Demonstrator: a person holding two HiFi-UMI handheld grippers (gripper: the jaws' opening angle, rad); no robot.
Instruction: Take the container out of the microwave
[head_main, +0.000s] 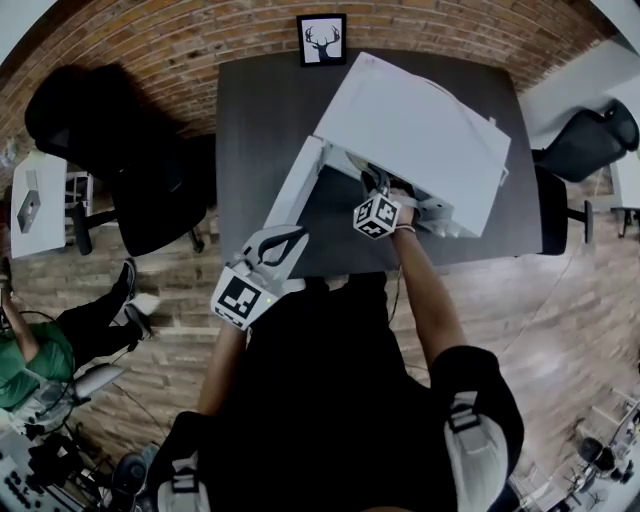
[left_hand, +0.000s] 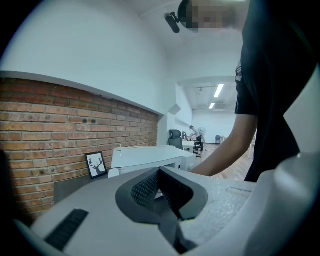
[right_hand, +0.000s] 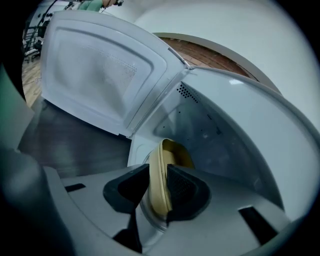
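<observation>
- One dark table (head_main: 250, 150) stands against the brick wall and carries everything at working height.
- One white microwave (head_main: 420, 130) sits at its far right, angled toward the person.
- Its single door (right_hand: 95, 70) is swung fully out to the left, leaving the cavity free to reach into.
- Two grippers are in play. The left gripper (left_hand: 159, 172) waits near the table's front edge, jaws together and empty, probably kept clear.
- The right gripper (right_hand: 158, 175) reaches into the cavity, jaws spread either side of a rim, apparently not yet clamped.
- One yellowish container (right_hand: 172, 150) sits inside the microwave, its edge between those jaws.
</observation>
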